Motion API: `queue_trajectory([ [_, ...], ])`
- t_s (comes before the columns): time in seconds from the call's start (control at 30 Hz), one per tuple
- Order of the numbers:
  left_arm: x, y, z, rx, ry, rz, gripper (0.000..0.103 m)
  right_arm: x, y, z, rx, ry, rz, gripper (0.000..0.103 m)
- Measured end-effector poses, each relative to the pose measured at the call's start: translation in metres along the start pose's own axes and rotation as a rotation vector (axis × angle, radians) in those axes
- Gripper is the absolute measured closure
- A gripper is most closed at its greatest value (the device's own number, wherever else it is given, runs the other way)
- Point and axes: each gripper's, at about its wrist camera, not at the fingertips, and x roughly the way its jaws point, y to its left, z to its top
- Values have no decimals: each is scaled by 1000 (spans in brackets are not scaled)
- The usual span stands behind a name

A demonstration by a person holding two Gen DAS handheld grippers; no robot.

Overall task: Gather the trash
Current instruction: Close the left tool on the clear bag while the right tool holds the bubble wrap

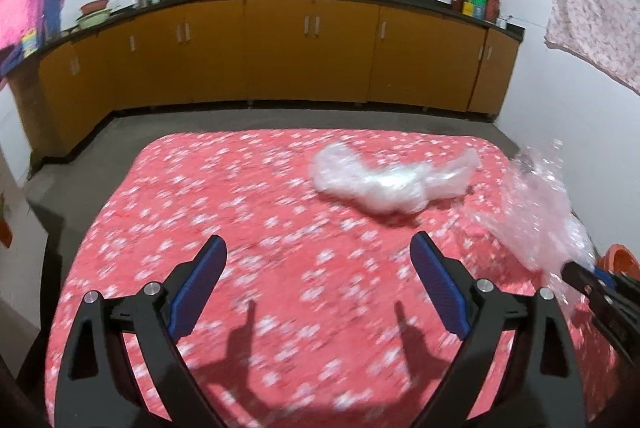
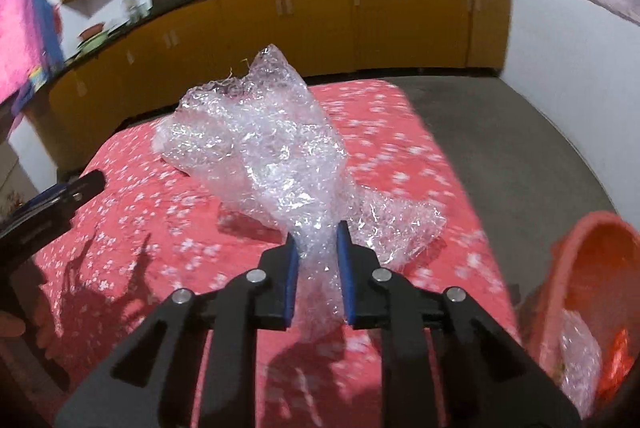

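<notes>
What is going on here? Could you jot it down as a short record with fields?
Surface: table with red flowered cloth
Right tool: shut on a crumpled clear bubble wrap sheet, lifted above the cloth
Left tool: open, holding nothing
Left on cloth: second crumpled clear plastic wad
Bin: orange plastic tub at the table's right, plastic already inside

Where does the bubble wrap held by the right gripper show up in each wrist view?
Left wrist view: the held bubble wrap is at the right edge, above the right gripper.
Right wrist view: bubble wrap at centre, rising from the shut fingers.
Shared landmark: the red flowered tablecloth.
</notes>
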Motion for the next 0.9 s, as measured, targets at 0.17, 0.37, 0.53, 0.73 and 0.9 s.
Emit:
queue_trajectory([
  [0.17,27,-29,21,47,-15,-15,8,-9,-20,-4,54,-11,-23,84],
  [0.37,70,-52,40,79,30,-4,8,-9,-32,-6,93,-14,-9,84],
  [0.53,95,-60,44,94,102,-21,16,-5,-37,-10,103,-9,9,84],
  [0.73,105,-68,43,146,145,-31,44,-3,-40,-11,113,-4,23,84],
  [0.9,106,-68,43,142,142,-40,58,-2,-42,-11,124,-2,29,84],
])
